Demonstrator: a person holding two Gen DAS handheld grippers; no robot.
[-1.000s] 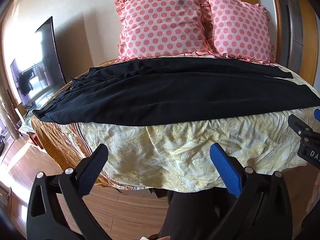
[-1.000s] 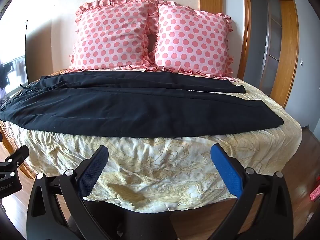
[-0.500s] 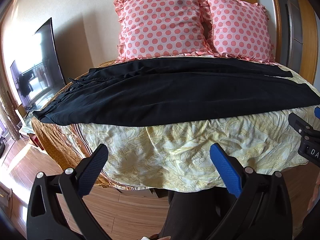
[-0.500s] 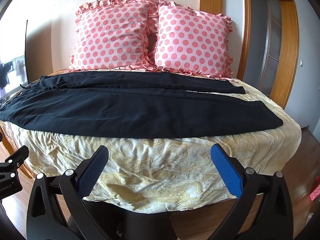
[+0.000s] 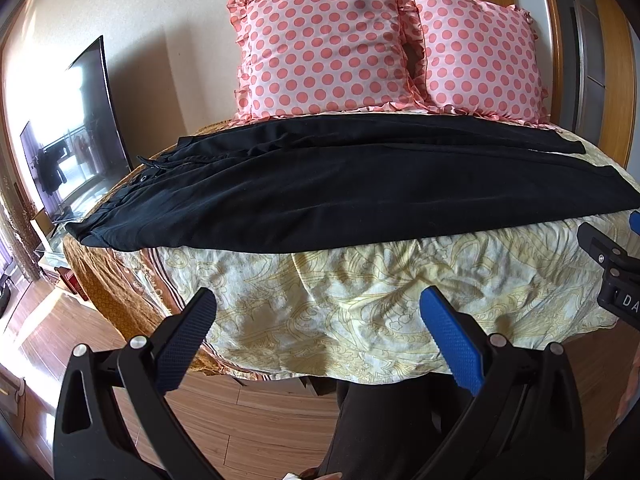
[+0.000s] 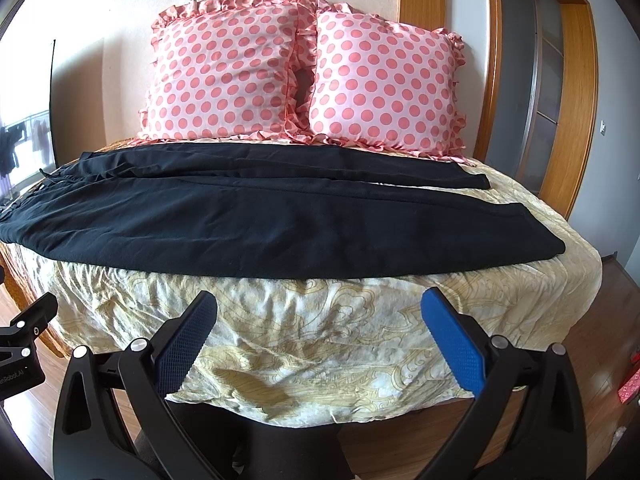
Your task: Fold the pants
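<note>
Black pants (image 5: 340, 184) lie flat across the bed, waistband at the left, both legs running to the right; they also show in the right wrist view (image 6: 280, 220). My left gripper (image 5: 320, 320) is open and empty, held in front of the bed's near edge, below the pants. My right gripper (image 6: 320, 320) is open and empty, also short of the bed edge. Part of the right gripper (image 5: 612, 268) shows at the right of the left wrist view, and part of the left gripper (image 6: 20, 344) shows at the left of the right wrist view.
The bed has a yellow patterned cover (image 5: 360, 292) hanging over its edge. Two pink polka-dot pillows (image 6: 224, 76) (image 6: 384, 88) stand at the headboard. A TV (image 5: 76, 128) stands at the left. A wooden door frame (image 6: 576, 100) is at the right. The floor is wood.
Almost nothing has changed. The left wrist view has shifted very slightly; the pants lie as before and both grippers stay open.
</note>
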